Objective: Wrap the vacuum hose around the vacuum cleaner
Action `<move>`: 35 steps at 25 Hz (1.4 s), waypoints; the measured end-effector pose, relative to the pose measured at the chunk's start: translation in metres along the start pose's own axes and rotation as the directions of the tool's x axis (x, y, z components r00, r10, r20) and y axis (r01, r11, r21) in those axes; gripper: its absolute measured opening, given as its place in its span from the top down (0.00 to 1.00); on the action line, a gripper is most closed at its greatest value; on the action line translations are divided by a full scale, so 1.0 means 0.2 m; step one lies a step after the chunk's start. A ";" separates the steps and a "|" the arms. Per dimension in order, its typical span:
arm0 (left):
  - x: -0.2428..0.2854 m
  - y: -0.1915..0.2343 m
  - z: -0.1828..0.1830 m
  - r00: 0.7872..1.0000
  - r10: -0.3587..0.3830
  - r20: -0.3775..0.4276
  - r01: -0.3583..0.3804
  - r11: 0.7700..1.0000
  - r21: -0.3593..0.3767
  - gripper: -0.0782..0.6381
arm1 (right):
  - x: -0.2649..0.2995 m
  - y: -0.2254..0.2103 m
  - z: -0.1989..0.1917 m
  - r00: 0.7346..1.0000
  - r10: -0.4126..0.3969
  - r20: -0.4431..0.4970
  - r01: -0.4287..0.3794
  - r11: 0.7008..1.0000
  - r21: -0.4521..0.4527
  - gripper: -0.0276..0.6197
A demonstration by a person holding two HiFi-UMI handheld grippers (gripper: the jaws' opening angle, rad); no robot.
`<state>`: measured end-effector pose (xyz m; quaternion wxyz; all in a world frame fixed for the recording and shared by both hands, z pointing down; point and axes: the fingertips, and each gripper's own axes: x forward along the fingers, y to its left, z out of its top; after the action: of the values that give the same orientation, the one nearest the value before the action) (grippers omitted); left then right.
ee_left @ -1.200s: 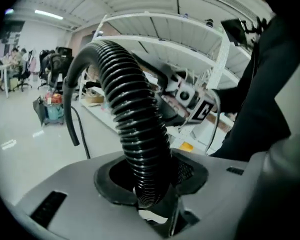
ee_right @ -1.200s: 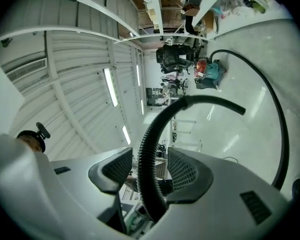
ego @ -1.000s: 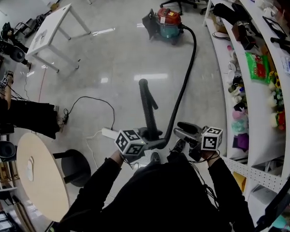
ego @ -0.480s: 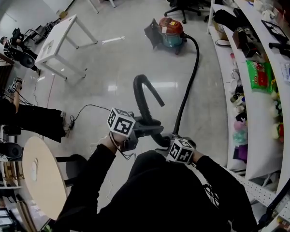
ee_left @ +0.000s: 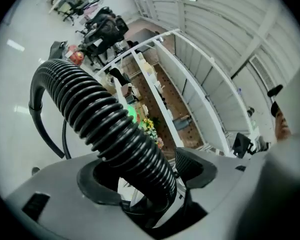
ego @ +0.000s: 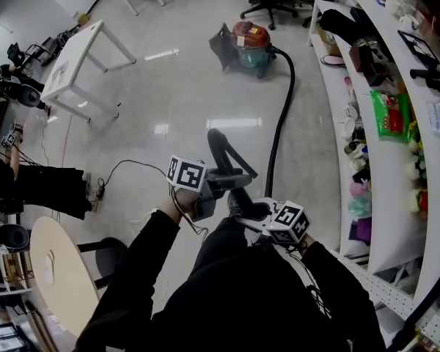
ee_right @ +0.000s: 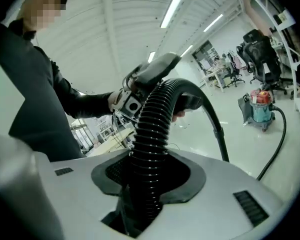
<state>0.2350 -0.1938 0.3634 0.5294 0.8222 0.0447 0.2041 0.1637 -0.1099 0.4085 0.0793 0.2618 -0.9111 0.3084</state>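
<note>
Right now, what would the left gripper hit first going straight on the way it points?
The vacuum hose: it lies between the just-opened jaws of the left gripper and arches on ahead. Depth beyond is unclear.

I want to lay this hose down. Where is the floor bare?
Bare floor lies between the white table and the vacuum cleaner, left of the hose. Crowded: the shelves at right, the cable by the round table.

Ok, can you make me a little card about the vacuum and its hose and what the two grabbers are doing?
vacuum cleaner: on the floor, far ahead beside the shelves
vacuum hose: attached to it, trailing across the floor up to both hand-held grippers, not wrapped
left hand-held gripper: jaws just opened, hose loose between them
right hand-held gripper: jaws just closed onto the hose
</note>
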 end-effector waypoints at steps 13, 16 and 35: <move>-0.15 0.47 -0.21 0.958 0.086 -0.272 0.053 0.884 0.464 0.45 | 0.11 -0.74 0.46 0.957 -0.231 0.172 0.068 0.762 0.644 0.70; -0.07 0.55 -0.25 0.932 0.155 -0.328 0.091 0.776 0.624 0.45 | 0.12 -0.89 0.65 0.914 -0.310 0.263 0.036 0.706 0.707 0.70; -0.22 0.58 0.49 0.958 0.128 -0.255 0.009 0.881 0.473 0.65 | 0.06 -1.19 0.89 0.933 -0.201 0.298 0.030 0.869 0.494 0.56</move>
<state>0.2165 -0.3405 0.4199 0.2966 0.8896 0.1413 0.3173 0.2816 -0.3832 0.3949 -0.1280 0.3772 -0.7877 0.4699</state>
